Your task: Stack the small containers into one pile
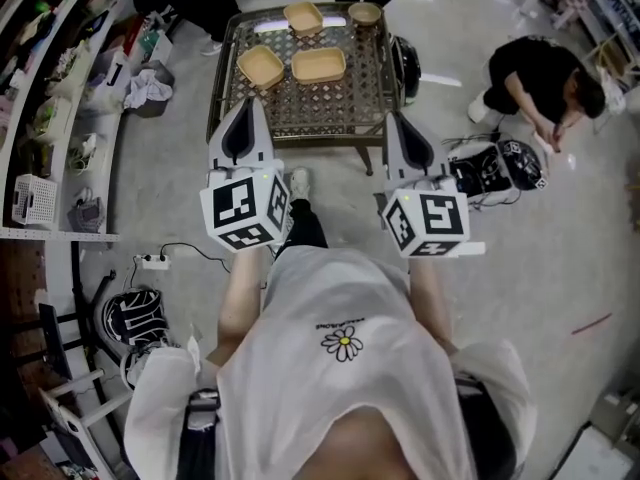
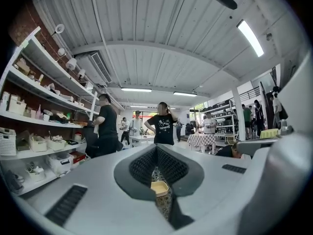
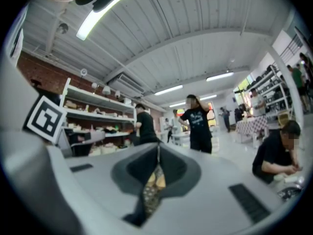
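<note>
**State of the task: stacking not yet begun.** Four tan shallow containers lie apart from one another on the dark metal lattice-topped counter (image 1: 300, 108), none nested. They are a far square container (image 1: 303, 16), a small round container (image 1: 364, 12), a near square container (image 1: 260, 65) and a rectangular container (image 1: 318, 64). The left gripper (image 1: 249, 108) and right gripper (image 1: 397, 120) are held level near the counter's front edge. The jaws of each are closed and grip nothing. By this layout, every lift and placement into one pile remains to be done.
</note>
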A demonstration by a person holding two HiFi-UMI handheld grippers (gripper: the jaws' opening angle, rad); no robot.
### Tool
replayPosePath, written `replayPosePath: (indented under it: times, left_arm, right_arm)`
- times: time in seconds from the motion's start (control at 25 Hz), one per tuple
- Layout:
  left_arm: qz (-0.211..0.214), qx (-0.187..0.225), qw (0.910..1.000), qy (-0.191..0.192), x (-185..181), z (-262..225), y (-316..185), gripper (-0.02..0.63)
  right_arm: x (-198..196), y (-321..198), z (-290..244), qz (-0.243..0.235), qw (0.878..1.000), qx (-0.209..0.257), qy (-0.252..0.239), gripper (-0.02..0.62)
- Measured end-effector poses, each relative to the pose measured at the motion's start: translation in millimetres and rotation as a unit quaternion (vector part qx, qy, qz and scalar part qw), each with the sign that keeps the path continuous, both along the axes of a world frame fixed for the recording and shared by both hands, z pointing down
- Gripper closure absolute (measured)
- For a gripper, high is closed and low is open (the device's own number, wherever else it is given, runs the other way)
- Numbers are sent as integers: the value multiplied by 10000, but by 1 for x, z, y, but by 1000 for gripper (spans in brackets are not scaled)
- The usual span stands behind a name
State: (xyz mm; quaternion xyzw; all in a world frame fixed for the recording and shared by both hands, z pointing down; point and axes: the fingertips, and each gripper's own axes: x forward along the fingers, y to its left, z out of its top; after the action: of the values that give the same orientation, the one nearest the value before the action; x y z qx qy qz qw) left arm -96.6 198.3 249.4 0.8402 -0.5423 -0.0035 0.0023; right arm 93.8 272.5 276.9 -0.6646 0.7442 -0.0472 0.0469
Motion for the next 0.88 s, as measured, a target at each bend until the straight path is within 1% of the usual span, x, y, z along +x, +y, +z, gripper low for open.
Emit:
replayPosePath:
  times: [0.24,0.44,0.64,0.88]
  left_arm:
    - [54,138,9999,39,0,-8,-40,580]
    - [56,164,9998,23,-12,-3,-89,580]
    - [65,121,9999,-57,-28,8,-166,580]
    - [224,12,9996,-181,-43,12,-284,580]
  right_arm:
    - [-1,-36,-8,-52,9998,142,-133,561]
    - [-14,-82,-4,-53,9997,116,-201,561]
    - [-26,-156,6,14,9997,-78,-243,561]
    - [-41,-264,5,277,9988,-336,-209,561]
